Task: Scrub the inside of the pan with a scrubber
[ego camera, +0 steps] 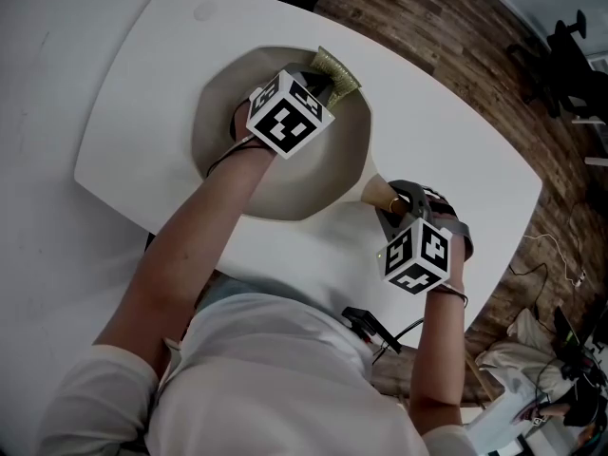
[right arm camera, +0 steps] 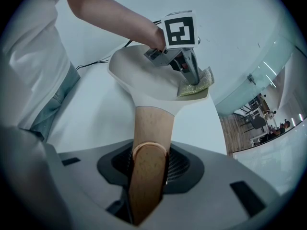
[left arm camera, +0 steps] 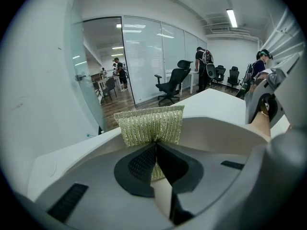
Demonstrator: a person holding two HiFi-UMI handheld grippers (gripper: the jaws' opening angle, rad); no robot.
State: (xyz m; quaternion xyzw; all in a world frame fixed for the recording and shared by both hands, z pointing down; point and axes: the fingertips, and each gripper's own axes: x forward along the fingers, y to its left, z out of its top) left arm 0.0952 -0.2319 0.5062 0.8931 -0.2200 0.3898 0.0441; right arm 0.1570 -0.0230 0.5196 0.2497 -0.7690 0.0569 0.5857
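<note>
"Pan placement from the head view, please?"

"The round cream-coloured pan [ego camera: 220, 112] sits on the white rounded table [ego camera: 446, 131]. Its light wooden handle [ego camera: 382, 192] points toward the person's right. The left gripper [ego camera: 328, 82] reaches into the pan by the far rim, with the flat gold-green mesh scrubber [ego camera: 340, 70] at its tip. The right gripper [ego camera: 399, 203] is at the handle."

"And the left gripper view?"

"The jaws are pinched together on the scrubber [left arm camera: 151, 123], which fans out above them. The pan's pale rim [left arm camera: 216, 128] curves just behind it. I cannot tell from here whether the scrubber touches the pan wall. Beyond the table are a glass partition [left arm camera: 144, 56], a black office chair [left arm camera: 171, 83] and several standing people [left arm camera: 201, 66]."

"Right gripper view?"

"Its jaws are clamped on the wooden handle [right arm camera: 148, 143], which runs up between the black pads to the pan [right arm camera: 139, 80]. Across the pan, the left gripper [right arm camera: 194, 79] comes down at the far rim, and the scrubber [right arm camera: 197, 86] lies at the inner edge there. A bare forearm [right arm camera: 110, 13] leads to that gripper, which has a marker cube [right arm camera: 180, 30] on top."
</note>
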